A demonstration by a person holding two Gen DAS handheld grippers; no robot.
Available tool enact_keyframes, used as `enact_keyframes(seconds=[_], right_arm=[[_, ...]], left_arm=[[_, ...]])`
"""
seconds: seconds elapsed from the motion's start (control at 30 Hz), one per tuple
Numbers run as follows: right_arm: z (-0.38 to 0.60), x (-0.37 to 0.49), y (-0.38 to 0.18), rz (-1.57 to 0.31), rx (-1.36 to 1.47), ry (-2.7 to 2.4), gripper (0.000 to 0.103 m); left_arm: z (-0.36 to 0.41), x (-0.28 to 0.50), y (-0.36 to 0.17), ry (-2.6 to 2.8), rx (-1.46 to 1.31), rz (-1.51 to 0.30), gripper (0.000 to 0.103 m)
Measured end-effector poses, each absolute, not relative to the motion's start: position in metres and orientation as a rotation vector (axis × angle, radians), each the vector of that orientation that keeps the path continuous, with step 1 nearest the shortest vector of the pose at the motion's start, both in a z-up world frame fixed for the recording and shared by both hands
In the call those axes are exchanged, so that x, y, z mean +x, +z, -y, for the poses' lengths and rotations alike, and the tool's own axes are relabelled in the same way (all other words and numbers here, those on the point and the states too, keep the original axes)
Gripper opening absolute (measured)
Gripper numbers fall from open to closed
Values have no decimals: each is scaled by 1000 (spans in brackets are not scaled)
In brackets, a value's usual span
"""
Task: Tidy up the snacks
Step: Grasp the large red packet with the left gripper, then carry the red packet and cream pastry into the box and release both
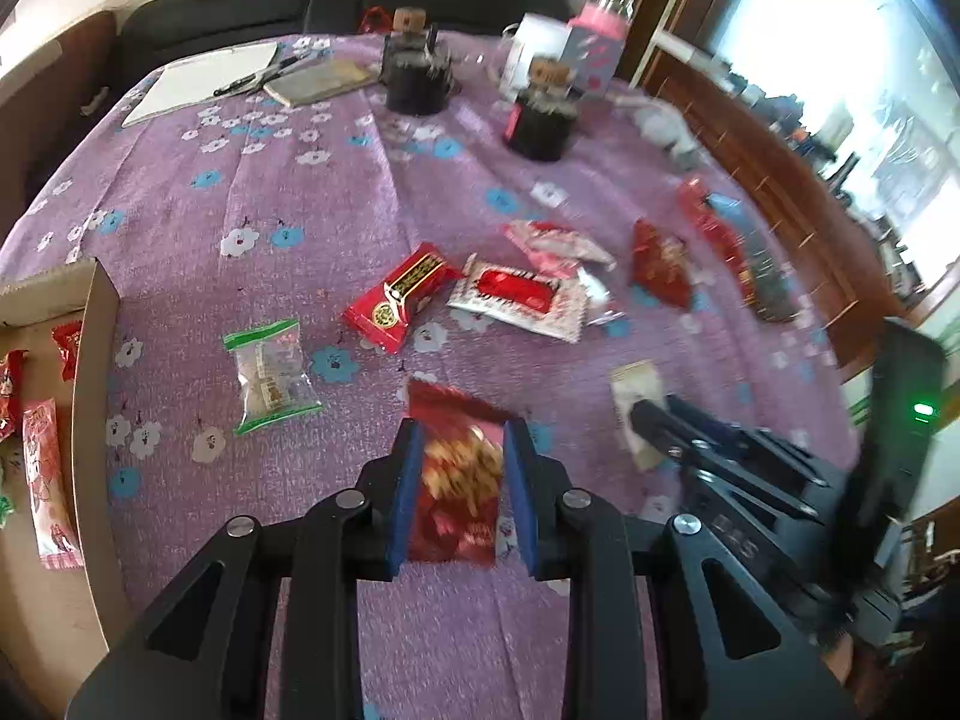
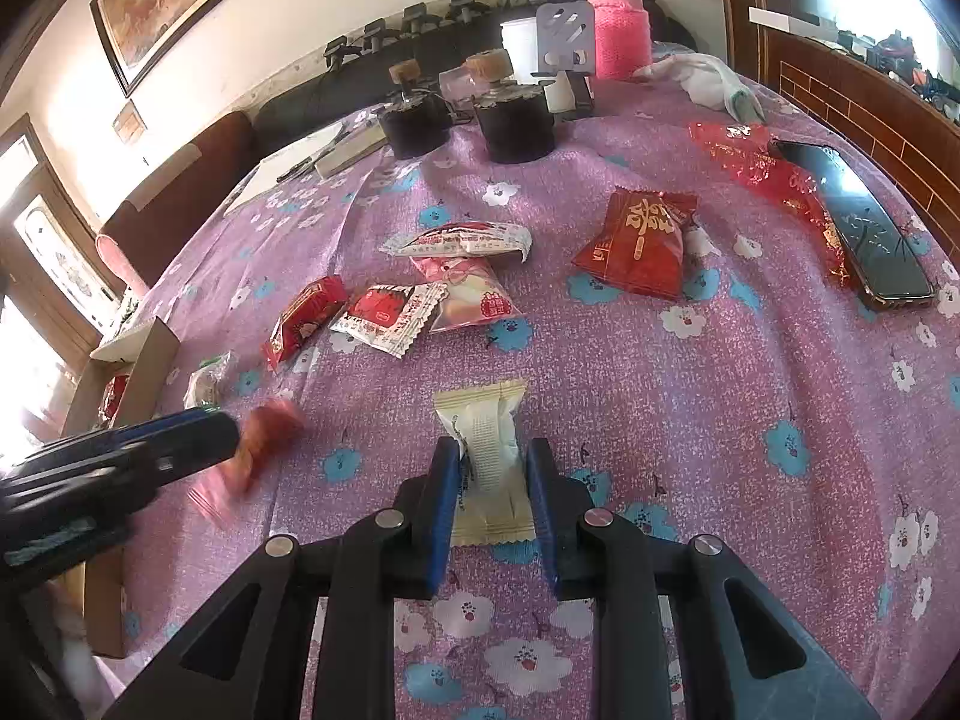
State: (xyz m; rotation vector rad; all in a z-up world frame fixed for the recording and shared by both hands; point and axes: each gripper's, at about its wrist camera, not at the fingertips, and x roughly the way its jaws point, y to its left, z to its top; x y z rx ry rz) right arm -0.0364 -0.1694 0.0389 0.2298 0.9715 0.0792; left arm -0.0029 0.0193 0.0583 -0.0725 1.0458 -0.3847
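Left claw [image 1: 459,456]: narrowed on a red snack packet [image 1: 459,480]; light, crinkly, best gripped mid-body
Right claw [image 2: 489,471]: closed around a cream wafer packet [image 2: 489,450]; soft, crushable, slippery film

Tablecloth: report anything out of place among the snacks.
A phone lies at the right edge among the snacks, overlapping a crumpled red wrapper; it is no snack. A white cloth is bunched near the pink flask. Otherwise the packets are merely scattered.
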Motion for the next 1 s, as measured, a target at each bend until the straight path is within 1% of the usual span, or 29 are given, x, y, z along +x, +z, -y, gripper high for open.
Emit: enact_keyframes(seconds=[0.03, 0.1, 0.13, 0.17, 0.2, 0.37, 0.53, 0.6, 0.67, 0.8, 1.0], right_arm=[[169, -36, 39, -971, 230, 79, 24], [170, -36, 39, -972, 231, 79, 25], [170, -36, 39, -971, 231, 80, 25], [170, -36, 39, -971, 232, 81, 25], [170, -36, 38, -972, 233, 81, 25], [172, -36, 38, -971, 242, 85, 25], [172, -36, 38, -970, 241, 84, 25], [172, -36, 38, -969, 237, 83, 25], [171, -36, 38, -965, 229, 82, 24], [171, -35, 38, -958, 225, 85, 24], [176, -35, 40, -931, 285, 133, 24]], left_arm=[[-21, -3, 60, -403, -86, -1040, 25], [-26, -2, 59, -389, -86, -1050, 33], [-26, -1, 58, -385, -82, -1054, 49], [-26, -1, 56, -390, -77, -1055, 62], [-23, -1, 54, -402, -62, -1053, 64], [-8, -4, 43, -426, 45, -1048, 64], [12, -4, 18, -390, 166, -1087, 64], [13, -6, 17, -382, 185, -1062, 63], [10, -7, 20, -361, 181, -1054, 38], [-1, -12, 30, -379, 118, -1058, 37], [-43, -40, 68, -413, -44, -990, 38]])
